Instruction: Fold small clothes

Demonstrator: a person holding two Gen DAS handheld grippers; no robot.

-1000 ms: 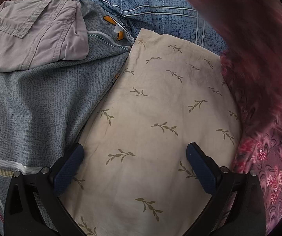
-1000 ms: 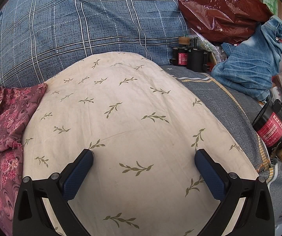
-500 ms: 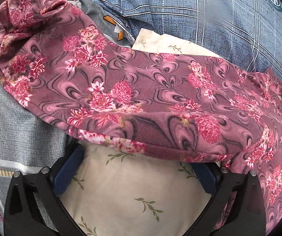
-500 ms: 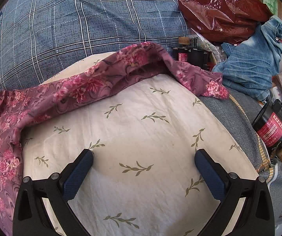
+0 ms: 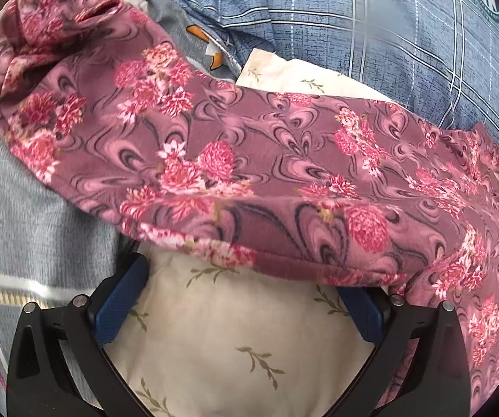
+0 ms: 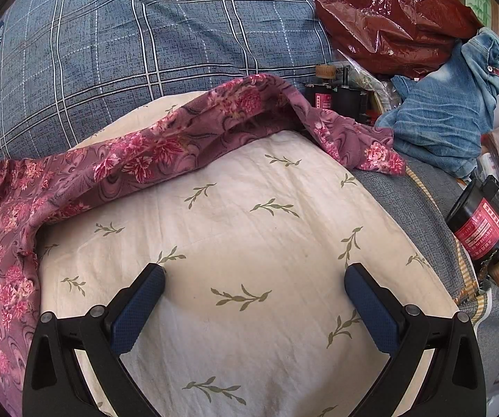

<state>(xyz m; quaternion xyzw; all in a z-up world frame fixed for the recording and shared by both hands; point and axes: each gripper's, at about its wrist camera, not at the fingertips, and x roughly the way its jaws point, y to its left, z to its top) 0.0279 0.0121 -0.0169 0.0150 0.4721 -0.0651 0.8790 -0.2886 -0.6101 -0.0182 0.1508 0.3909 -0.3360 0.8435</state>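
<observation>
Two tools are in view, and both stand wide open with nothing in them. The left tool (image 5: 246, 299) has blue pads, and the tips of its fingers are hidden under the edge of a soft pink-purple cloth with red flowers (image 5: 266, 173). The right tool (image 6: 254, 288) hovers over a cream pillow with small green leaf sprigs (image 6: 249, 243) and touches no clothes.

The flowery cloth lies unfolded across the far part of the pillow. In the left view it spreads from a bunched end on the left to the right edge. In the right view it runs along the pillow's left side and far edge, and one end hangs off near a small black jar with a red label (image 6: 322, 95).

Behind the pillow lies a blue checked blanket (image 6: 145, 34). At the far right sit crumpled blue jeans (image 6: 447, 118) and a shiny dark red plastic bag (image 6: 388, 17).
</observation>
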